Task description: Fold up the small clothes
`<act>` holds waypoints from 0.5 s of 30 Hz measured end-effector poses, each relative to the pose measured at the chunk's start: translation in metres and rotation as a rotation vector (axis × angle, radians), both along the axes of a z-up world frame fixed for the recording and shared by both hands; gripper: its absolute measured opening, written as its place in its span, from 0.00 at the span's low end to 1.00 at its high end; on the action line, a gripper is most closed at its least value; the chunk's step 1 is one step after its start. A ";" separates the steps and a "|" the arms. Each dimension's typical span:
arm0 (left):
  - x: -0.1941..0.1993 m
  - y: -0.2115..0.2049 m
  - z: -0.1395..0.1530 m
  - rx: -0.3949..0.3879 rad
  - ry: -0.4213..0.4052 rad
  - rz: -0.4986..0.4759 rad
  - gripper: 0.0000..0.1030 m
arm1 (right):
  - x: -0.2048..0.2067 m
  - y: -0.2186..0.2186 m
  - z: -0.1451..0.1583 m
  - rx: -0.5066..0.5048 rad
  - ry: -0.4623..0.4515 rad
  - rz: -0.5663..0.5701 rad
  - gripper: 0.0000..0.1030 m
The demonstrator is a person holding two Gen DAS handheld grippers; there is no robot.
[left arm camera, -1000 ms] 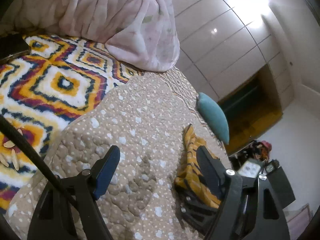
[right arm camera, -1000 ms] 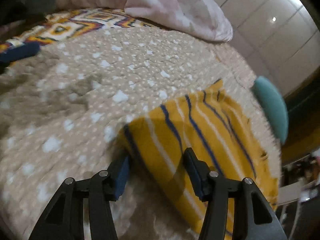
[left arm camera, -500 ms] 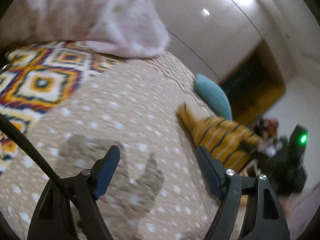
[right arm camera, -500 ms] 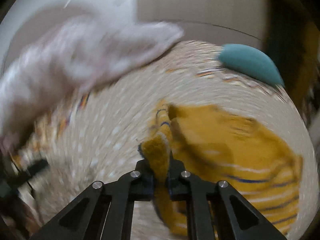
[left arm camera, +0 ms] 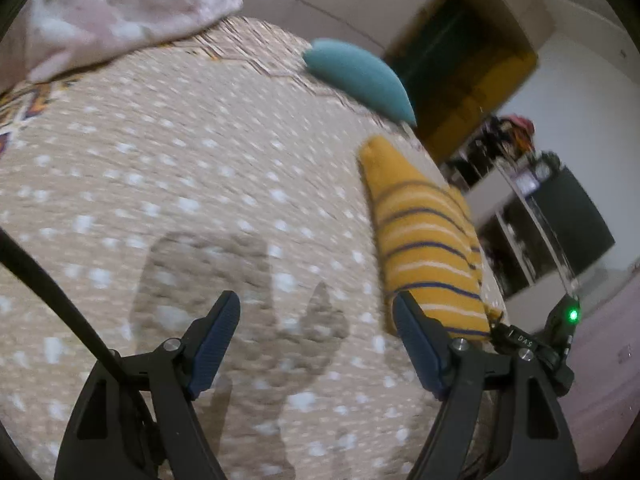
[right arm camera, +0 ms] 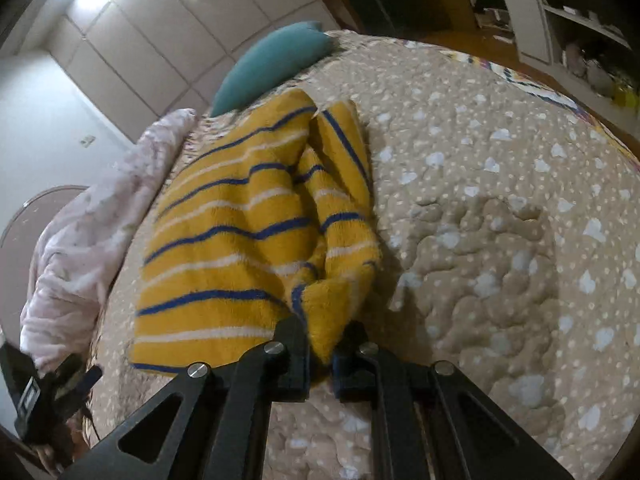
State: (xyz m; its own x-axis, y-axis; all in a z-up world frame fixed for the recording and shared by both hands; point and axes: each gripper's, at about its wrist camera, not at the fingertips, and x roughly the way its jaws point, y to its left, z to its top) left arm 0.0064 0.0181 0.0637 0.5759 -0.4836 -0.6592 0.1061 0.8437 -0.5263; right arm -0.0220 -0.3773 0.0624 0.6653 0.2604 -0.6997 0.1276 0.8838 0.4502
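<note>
A small yellow garment [right arm camera: 248,232] with blue and white stripes lies on the beige dotted bedspread [right arm camera: 500,208]. My right gripper [right arm camera: 322,354] is shut on a bunched corner of it at the near edge, lifting that fold a little. In the left wrist view the same yellow garment [left arm camera: 424,240] lies to the right of my left gripper [left arm camera: 316,340], which is open and empty over the bedspread [left arm camera: 180,168]. Its right finger [left arm camera: 416,344] is beside the garment's near end.
A teal cushion [left arm camera: 356,76] [right arm camera: 272,64] sits beyond the garment. A pink blanket [left arm camera: 108,12] [right arm camera: 84,224] is heaped on the bed. Shelves and dark furniture [left arm camera: 552,216] stand past the bed's edge.
My right gripper closed on the garment's corner and swung round with it. My left gripper turned toward the garment, staying open. The garment now lies more spread along the bed.
</note>
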 end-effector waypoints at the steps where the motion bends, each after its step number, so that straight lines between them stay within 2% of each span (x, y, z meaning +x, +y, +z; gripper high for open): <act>1: 0.005 -0.010 0.000 0.006 0.011 -0.021 0.75 | -0.002 0.002 0.002 -0.004 -0.013 0.006 0.07; 7: 0.034 -0.051 0.007 0.021 0.027 -0.092 0.75 | -0.025 -0.006 0.014 -0.037 -0.050 0.047 0.08; 9: 0.043 -0.062 0.010 0.024 0.024 -0.122 0.77 | -0.033 -0.007 0.022 -0.030 -0.056 0.073 0.13; 11: 0.053 -0.071 0.012 0.037 0.010 -0.159 0.82 | -0.040 -0.015 0.036 0.009 -0.107 0.085 0.16; 13: 0.066 -0.082 0.011 0.042 0.000 -0.193 0.86 | -0.045 -0.026 0.055 0.030 -0.166 0.071 0.42; 14: 0.074 -0.089 0.009 0.040 0.004 -0.210 0.87 | -0.043 -0.032 0.060 0.036 -0.189 0.060 0.67; 15: 0.086 -0.098 0.004 0.031 0.019 -0.230 0.88 | -0.038 -0.037 0.065 0.041 -0.207 0.048 0.82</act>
State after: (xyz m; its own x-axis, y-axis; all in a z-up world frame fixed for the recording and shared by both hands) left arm 0.0921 -0.0794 0.0676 0.4402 -0.5804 -0.6851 0.2881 0.8139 -0.5045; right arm -0.0597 -0.4140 0.1271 0.7797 0.3208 -0.5378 -0.0132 0.8670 0.4981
